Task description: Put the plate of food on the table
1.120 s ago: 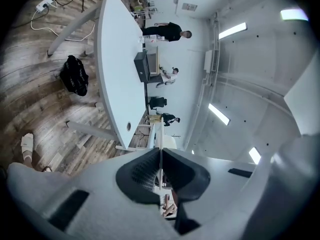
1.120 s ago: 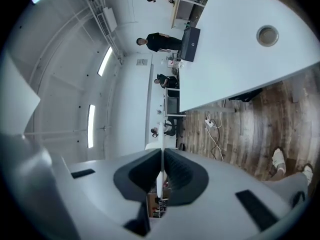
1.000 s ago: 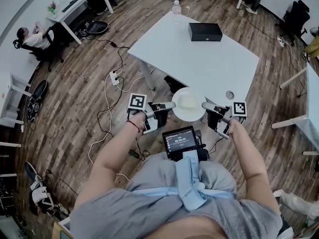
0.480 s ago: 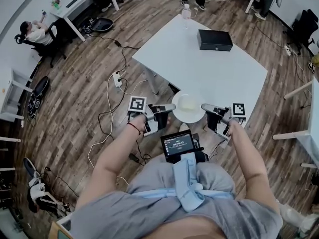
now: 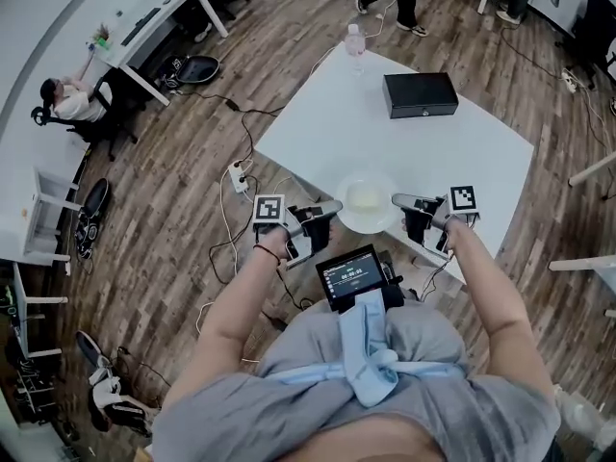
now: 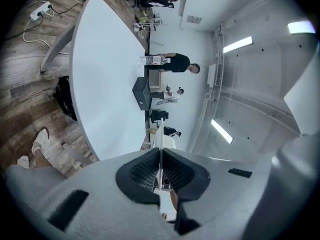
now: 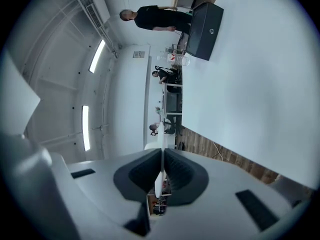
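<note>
The left gripper (image 5: 330,207) and right gripper (image 5: 397,200) are each clamping shut on opposite rims of the plate (image 5: 367,200), holding it over the table's (image 5: 462,152) near edge.

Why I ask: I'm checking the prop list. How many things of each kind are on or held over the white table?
On or over the white table:
Plate of food, gripped at its rim by the left tongs and right tongs: 1
Black box: 1
Water bottle: 1
Total: 3
</note>
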